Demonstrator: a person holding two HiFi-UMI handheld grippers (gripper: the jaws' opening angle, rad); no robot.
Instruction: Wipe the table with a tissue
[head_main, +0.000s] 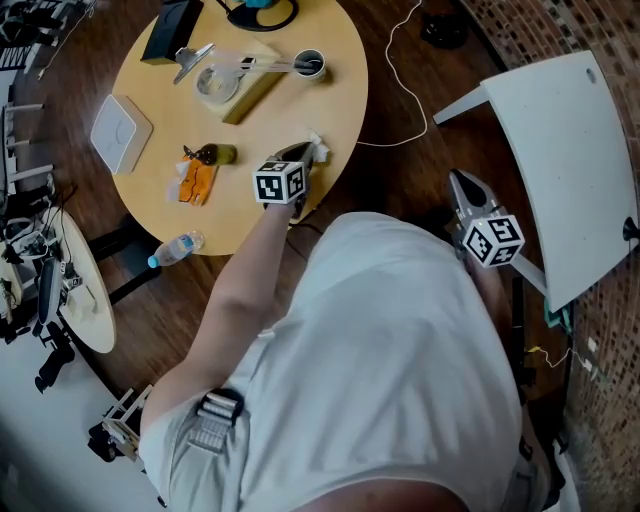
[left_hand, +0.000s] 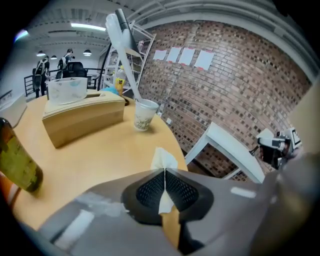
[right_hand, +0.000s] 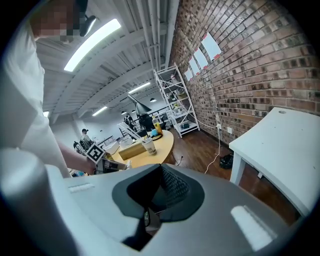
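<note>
My left gripper is over the near edge of the round wooden table. It is shut on a white tissue. The tissue is pinched between the jaws, and a crumpled tuft sticks out past the tips. My right gripper hangs off to the right, away from the round table and over the wooden floor. Its jaws meet at the tips with nothing between them.
On the round table are a long wooden box, a paper cup, a brown bottle, an orange packet and a white flat box. A white table stands at the right. A cable lies on the floor.
</note>
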